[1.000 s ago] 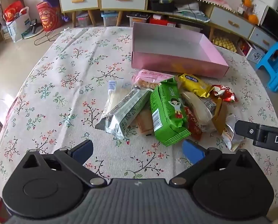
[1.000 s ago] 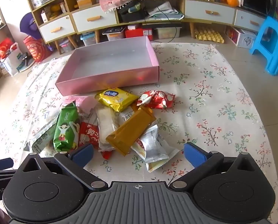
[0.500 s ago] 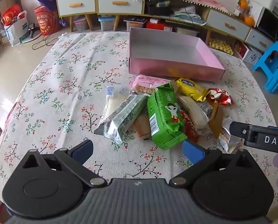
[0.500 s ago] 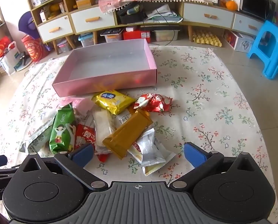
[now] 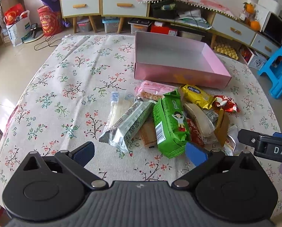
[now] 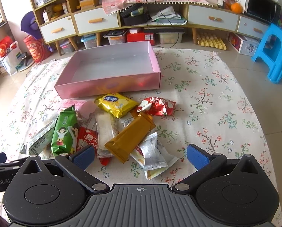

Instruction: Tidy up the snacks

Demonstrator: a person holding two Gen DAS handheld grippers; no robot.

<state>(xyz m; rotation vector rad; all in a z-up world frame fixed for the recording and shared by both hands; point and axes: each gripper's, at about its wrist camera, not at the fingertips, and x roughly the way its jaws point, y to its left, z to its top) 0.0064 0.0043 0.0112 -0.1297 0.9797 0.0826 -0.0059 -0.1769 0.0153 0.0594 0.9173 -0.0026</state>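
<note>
While both gape empty, left hand-held gripper (image 5: 139,152) and right hand-held gripper (image 6: 140,156) short of snack heap (image 6: 106,126), bare cloth (image 6: 216,102) rightward.

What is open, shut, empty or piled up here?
Pink box: open, empty.
Snack pile: heaped on the tablecloth, outside the box.
Green packet: sealed, lying on the pile.
Left gripper: jaws open, empty.
Right gripper: jaws open, empty.
Cabinet drawers: shut.
</note>
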